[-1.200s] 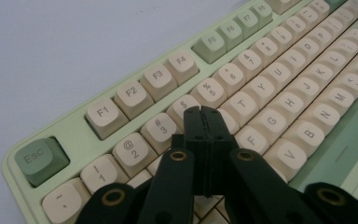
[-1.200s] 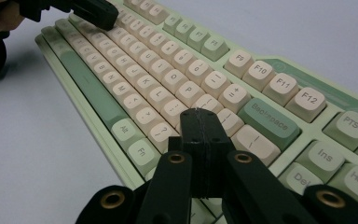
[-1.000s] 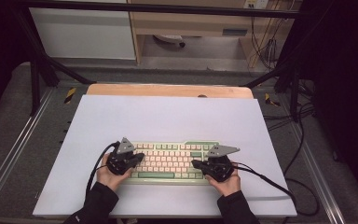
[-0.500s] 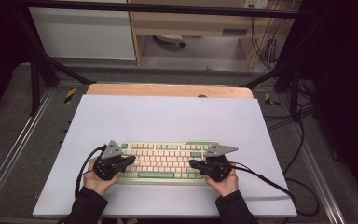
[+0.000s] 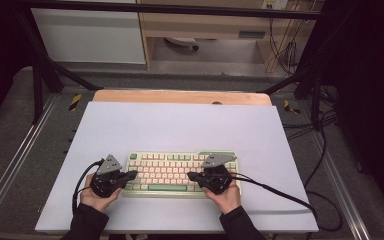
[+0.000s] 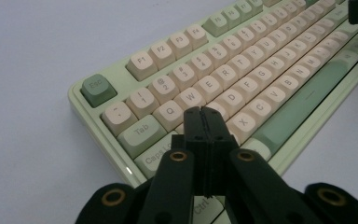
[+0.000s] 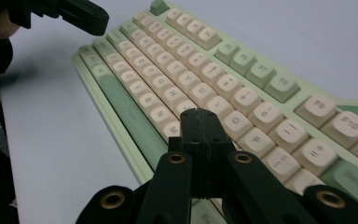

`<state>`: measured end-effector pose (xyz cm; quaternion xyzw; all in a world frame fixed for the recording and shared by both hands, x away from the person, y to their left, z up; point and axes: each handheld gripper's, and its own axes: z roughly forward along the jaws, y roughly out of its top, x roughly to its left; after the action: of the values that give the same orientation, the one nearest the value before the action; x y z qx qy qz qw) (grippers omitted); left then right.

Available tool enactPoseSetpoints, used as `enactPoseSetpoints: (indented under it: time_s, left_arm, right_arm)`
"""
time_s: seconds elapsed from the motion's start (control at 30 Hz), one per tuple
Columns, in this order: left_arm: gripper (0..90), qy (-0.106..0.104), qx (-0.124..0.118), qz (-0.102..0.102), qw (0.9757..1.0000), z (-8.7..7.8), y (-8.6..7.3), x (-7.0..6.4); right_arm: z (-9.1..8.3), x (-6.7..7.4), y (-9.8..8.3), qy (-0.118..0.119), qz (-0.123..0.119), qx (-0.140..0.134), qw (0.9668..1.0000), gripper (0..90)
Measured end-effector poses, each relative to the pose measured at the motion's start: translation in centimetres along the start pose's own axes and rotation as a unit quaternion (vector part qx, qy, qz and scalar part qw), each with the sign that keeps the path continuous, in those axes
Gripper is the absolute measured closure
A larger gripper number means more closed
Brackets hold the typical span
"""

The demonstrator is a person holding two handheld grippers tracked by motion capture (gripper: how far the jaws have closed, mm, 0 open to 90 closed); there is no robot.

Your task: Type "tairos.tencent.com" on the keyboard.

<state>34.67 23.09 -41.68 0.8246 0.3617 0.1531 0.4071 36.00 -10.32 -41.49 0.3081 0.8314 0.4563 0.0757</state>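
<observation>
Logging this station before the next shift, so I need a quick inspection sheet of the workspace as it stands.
Surface: pale mat over a wooden table, bare apart from the job's thing.
Job's things: green keyboard with cream keys, flat, near the front edge.
Clutter: nothing seen.
Grippers: left tongs shut above the keyboard's left end; right tongs shut above its right half; nothing held.
Cables: black gripper cable trails right across the mat.
Surroundings: dark frame, loose wires behind.

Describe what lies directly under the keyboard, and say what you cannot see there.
The keyboard rests on a pale lilac-white sheet covering the table. Whatever lies beneath its green case is covered, so any feet or underside cannot be seen.
</observation>
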Motion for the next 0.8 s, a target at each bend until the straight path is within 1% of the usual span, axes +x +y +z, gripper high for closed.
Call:
enactPoseSetpoints:
  time_s: [0.07, 0.17, 0.3, 0.4, 0.57, 0.67, 0.8]
  left_arm:
    - [90.0, -0.002, 0.0, 0.0, 1.0, 0.0, 0.0, 0.1]
    - [90.0, -0.002, 0.001, 0.0, 1.0, 0.0, -0.1, 0.1]
    - [90.0, -0.003, 0.002, 0.0, 1.0, 0.1, -0.1, 0.1]
    - [90.0, -0.002, 0.003, -0.001, 1.0, 0.1, -0.2, 0.2]
    - [90.0, -0.002, 0.005, -0.001, 1.0, 0.2, -0.2, 0.2]
    - [90.0, -0.003, 0.005, -0.001, 1.0, 0.2, -0.2, 0.2]
    - [90.0, -0.002, 0.005, -0.001, 1.0, 0.2, -0.2, 0.2]
  right_arm:
    - [0.5, 0.3, 0.2, 0.001, -0.004, 0.003, 1.0, 90.0]
    - [1.1, 0.7, 0.5, 0.007, -0.004, 0.003, 1.0, 90.0]
    - [2.1, 1.2, 0.7, 0.007, -0.006, 0.009, 0.9999, 90.0]
    - [2.6, 1.4, 0.7, 0.009, 0.0, 0.008, 0.9999, 90.0]
    - [3.4, 1.7, 0.7, 0.009, 0.001, 0.013, 0.9999, 90.0]
    - [3.8, 1.9, 0.7, 0.009, -0.004, 0.015, 0.9998, 90.0]
    - [4.3, 1.9, 0.6, 0.011, -0.001, 0.019, 0.9998, 90.0]
